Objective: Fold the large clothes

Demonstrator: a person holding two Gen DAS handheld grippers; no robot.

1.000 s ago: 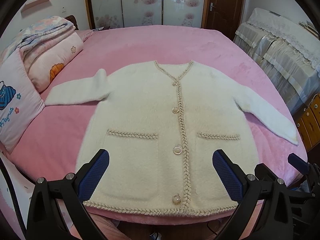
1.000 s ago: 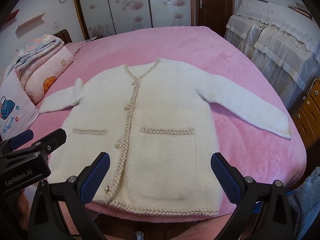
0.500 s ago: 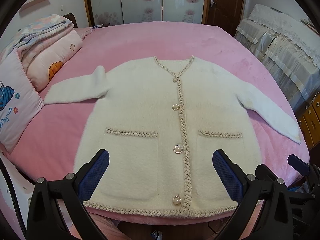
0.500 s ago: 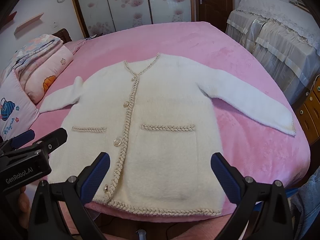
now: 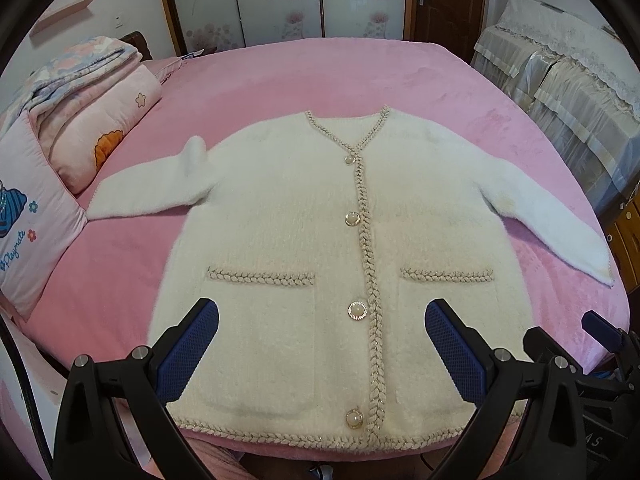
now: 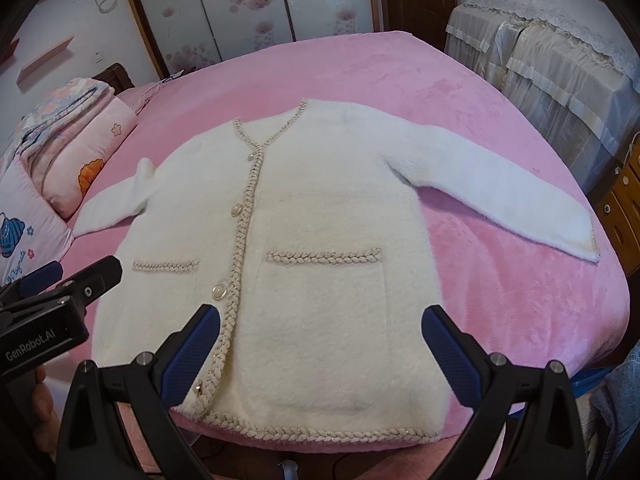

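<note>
Over pink bed (image 5: 360,76): both tongs spread, empty, nudged closer above flat cream cardigan (image 5: 320,240).

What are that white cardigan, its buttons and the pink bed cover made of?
Cardigan: looks like fluffy knit, given its fuzzy matte surface. Buttons: pearly centres in shiny metal-looking rims, possibly plastic. Bed cover: seems plush fleece, with soft sheen and brush marks.

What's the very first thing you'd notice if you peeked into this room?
A fluffy white cardigan with shiny round buttons lies flat, sleeves out, in the middle of a big pink bed. The open left gripper and open right gripper hover over its hem, and cartoon pillows sit on the left.
</note>
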